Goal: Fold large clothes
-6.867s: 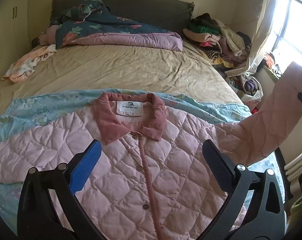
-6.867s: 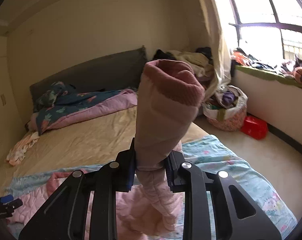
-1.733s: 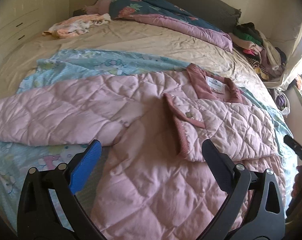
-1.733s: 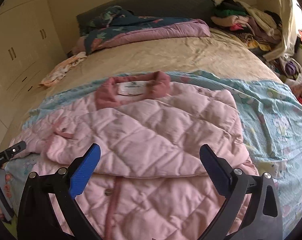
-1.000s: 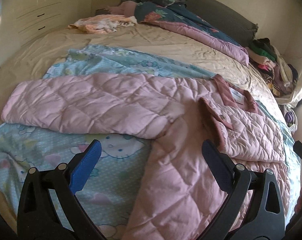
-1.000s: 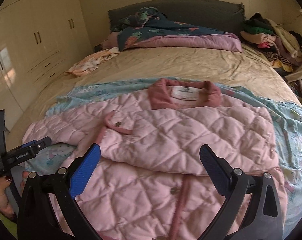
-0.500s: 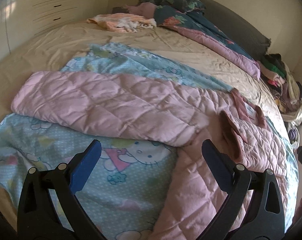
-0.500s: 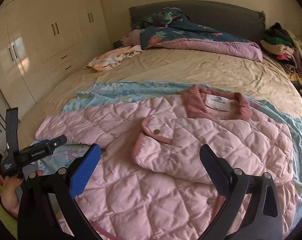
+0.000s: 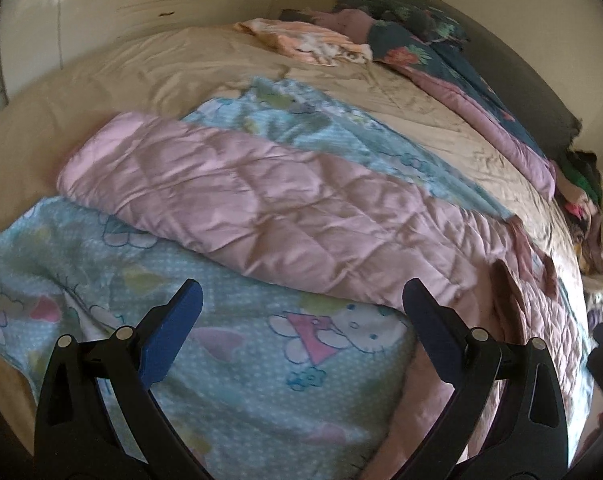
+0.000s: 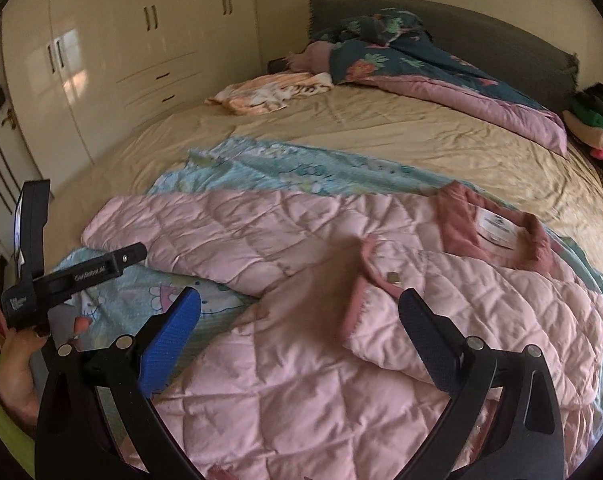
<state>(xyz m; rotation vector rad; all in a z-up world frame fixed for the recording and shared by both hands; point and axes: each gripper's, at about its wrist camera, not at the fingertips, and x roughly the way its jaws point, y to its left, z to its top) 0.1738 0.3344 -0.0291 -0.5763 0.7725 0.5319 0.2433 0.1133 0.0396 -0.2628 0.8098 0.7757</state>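
1. The pink jacket (image 10: 309, 344) lies front-up on the blue blanket (image 9: 261, 364) at the near end of the bed (image 10: 381, 132). Its right sleeve now sits folded across the chest; seconds ago my right gripper held it up.
2. The left sleeve (image 9: 237, 200) is still stretched out to the left, so that fold comes next, I judge.
3. My left gripper (image 9: 301, 312) has swung toward that sleeve, jaws spread, holding nothing.
4. My right gripper (image 10: 297, 320) hovers released over the jacket.
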